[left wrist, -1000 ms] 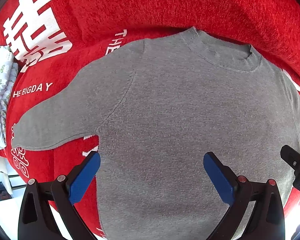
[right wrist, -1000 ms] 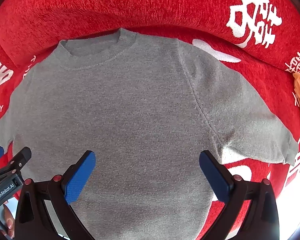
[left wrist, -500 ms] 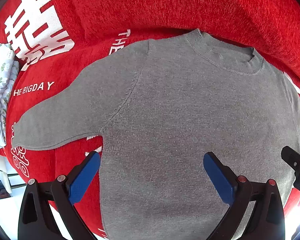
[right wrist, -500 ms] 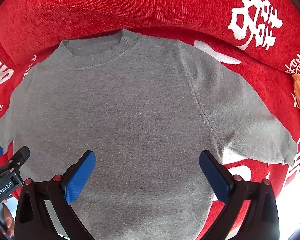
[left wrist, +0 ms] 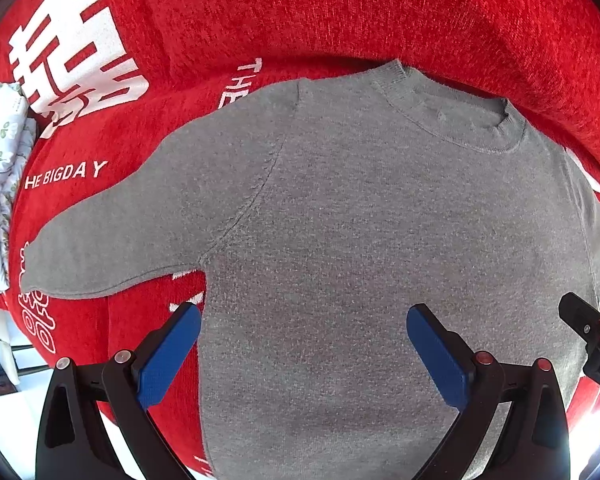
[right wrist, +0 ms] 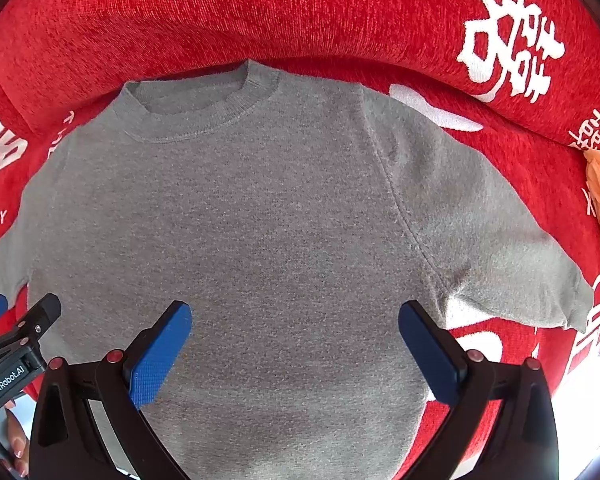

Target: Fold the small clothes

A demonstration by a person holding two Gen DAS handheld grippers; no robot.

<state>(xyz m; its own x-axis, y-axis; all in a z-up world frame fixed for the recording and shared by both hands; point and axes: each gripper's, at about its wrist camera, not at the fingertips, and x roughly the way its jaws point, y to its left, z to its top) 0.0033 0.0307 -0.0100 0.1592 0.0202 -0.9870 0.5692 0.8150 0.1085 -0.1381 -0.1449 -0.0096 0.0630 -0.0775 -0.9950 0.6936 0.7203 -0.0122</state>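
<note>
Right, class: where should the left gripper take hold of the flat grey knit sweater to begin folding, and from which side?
Take the cuff end of the left sleeve of the grey knit sweater, coming in from the outer left. That sleeve lies spread flat and clear of the body on the red printed cover, so its free edge probably lifts easily. The left gripper is open.

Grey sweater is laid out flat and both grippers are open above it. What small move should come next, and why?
Probably bring the left gripper out and down to the left sleeve cuff, to fold it over the body. The grey sweater lies flat on the red cover with both sleeves spread and nothing folded. The right gripper also hangs open, gripping nothing, so it could mirror this on the right sleeve.
</note>
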